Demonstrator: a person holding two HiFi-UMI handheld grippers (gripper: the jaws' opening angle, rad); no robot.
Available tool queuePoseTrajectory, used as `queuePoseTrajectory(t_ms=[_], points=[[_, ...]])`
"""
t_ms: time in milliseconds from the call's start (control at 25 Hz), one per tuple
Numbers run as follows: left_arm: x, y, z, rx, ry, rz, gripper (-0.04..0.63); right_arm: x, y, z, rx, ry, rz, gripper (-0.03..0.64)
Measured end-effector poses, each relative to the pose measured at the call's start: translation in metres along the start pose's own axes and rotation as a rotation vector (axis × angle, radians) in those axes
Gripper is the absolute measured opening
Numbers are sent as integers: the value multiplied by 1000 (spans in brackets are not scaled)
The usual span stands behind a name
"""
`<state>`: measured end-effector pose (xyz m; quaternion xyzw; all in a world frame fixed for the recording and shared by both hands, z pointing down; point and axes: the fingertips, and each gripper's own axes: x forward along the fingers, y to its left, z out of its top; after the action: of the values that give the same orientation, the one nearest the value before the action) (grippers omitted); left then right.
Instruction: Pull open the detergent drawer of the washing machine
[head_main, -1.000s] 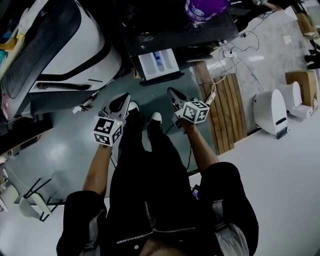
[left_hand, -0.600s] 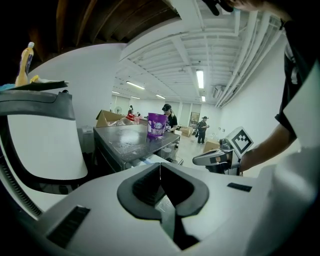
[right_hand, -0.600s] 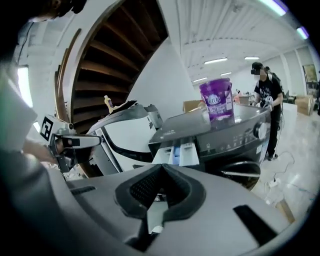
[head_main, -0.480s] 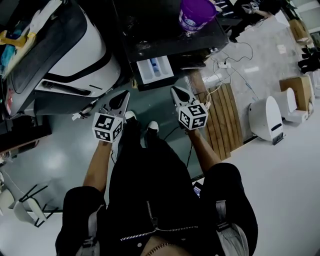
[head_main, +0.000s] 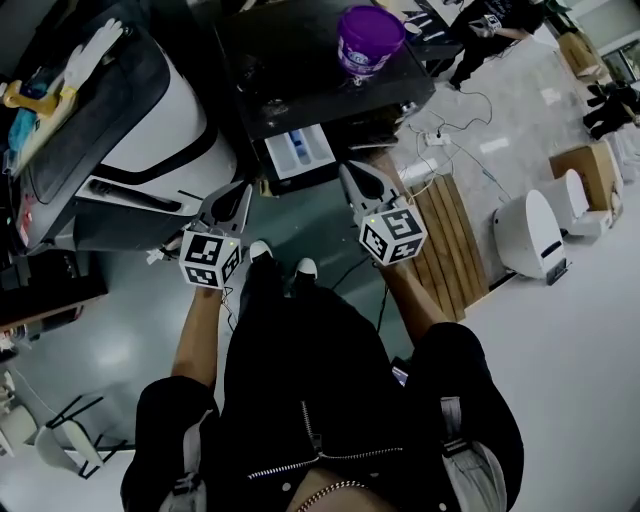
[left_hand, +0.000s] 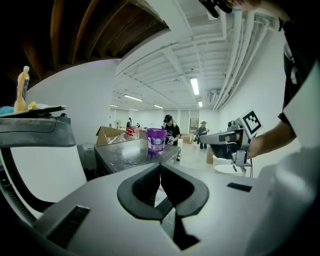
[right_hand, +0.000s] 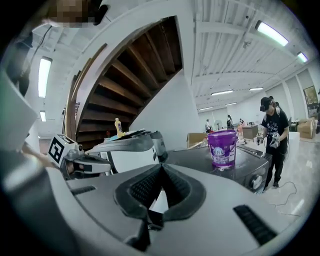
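The dark washing machine stands ahead of me with a purple tub on its top. Its white detergent drawer, with a blue insert, sticks out of the front. My left gripper hangs shut and empty, just below-left of the drawer. To the drawer's lower right, my right gripper is also shut and empty. In the left gripper view the jaws meet in front of the tub. The right gripper view shows shut jaws, the tub and the left gripper.
A white and black machine stands at the left. A wooden pallet and cables lie on the floor to the right, with a white appliance beyond. People stand in the background. My feet are below the drawer.
Both grippers have risen, ending closer to the drawer in the picture. The right one has rolled about its own axis. The drawer stays pulled out.
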<state>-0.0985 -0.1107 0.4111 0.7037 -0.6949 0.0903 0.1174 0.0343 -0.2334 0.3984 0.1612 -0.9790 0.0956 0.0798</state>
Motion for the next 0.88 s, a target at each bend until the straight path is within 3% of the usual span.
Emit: queuePoseTrajectory(t_ms=[280, 880], points=[[-1, -2, 13, 1, -32, 17, 21, -15, 4, 19, -23, -27, -4, 6], [-1, -11, 12, 0, -31, 18, 21, -23, 9, -3, -20, 12, 11, 6]])
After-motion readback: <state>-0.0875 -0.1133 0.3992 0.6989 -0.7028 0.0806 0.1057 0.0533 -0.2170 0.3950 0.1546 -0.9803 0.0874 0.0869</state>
